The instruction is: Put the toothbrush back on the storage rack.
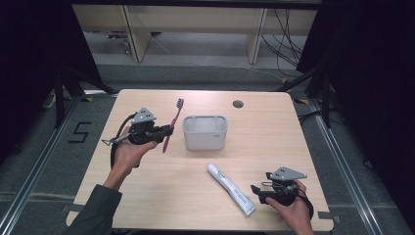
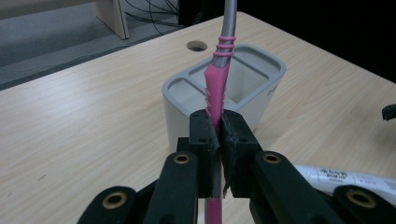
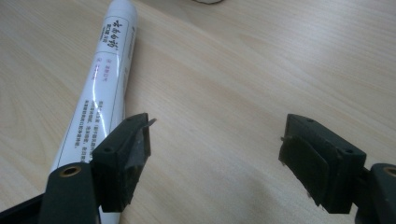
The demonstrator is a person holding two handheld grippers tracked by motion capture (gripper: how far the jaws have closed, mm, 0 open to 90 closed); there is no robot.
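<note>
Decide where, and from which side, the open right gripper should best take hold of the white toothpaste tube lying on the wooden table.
Probably at mid-body, coming from above with the jaws across its width. The white toothpaste tube lies flat and slanted on the wooden table, long and narrow, so only its width fits between the jaws. The right gripper sits beside its near end, open, with the tube outside the jaws, so it must shift over it first.

A pink toothbrush (image 2: pixel 215 88) with a grey neck ringed in pink is seen at the left. The holder (image 1: pixel 205 132) at the middle is pale grey. The tube (image 3: pixel 103 79) — near, right — is white with dark print. The table (image 1: pixel 274 137) is light wood-grained — both grippers' jaws are black.
</note>
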